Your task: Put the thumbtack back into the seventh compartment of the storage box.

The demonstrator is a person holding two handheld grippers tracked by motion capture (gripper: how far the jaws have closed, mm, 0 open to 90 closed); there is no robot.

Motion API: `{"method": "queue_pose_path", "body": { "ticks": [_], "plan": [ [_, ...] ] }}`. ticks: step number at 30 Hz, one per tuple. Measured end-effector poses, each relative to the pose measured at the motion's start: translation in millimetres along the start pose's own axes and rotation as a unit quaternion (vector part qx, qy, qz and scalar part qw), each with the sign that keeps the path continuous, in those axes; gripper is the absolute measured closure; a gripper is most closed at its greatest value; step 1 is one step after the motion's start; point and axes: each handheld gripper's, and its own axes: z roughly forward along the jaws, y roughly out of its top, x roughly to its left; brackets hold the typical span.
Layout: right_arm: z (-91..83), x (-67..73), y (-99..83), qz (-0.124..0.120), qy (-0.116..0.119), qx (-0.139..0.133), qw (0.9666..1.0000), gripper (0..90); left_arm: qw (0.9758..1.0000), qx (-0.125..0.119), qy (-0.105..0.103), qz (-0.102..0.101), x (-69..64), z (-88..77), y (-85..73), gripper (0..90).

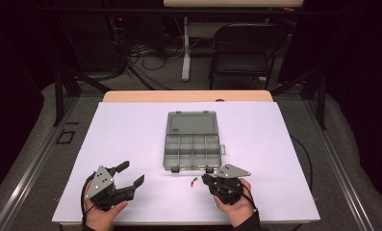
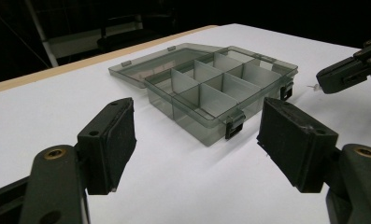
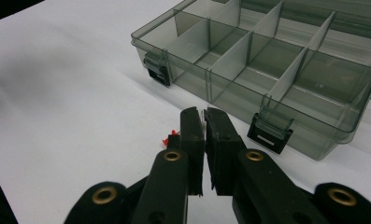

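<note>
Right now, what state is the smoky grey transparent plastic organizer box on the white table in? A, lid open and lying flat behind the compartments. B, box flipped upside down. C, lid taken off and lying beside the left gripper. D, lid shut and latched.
A: the smoky grey transparent plastic organizer box has its lid folded back flat on the white table, with the divided compartments uncovered.
</note>
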Motion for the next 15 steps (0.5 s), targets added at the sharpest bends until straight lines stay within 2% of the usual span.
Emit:
{"method": "queue_pose_path", "body": {
  "ticks": [12,15],
  "plan": [
    [-4.8,-2.9,6.1,0.004,0.0,-0.007,1.0,85.9,1.0,0.0,0.002,-0.002,0.2,0.1,0.0,27.2],
    [-5.8,-4.0,11.7,-0.001,-0.002,-0.01,1.0,85.9,1.0,0.001,0.003,-0.004,0.6,0.2,-0.2,27.2]
  ]
}}
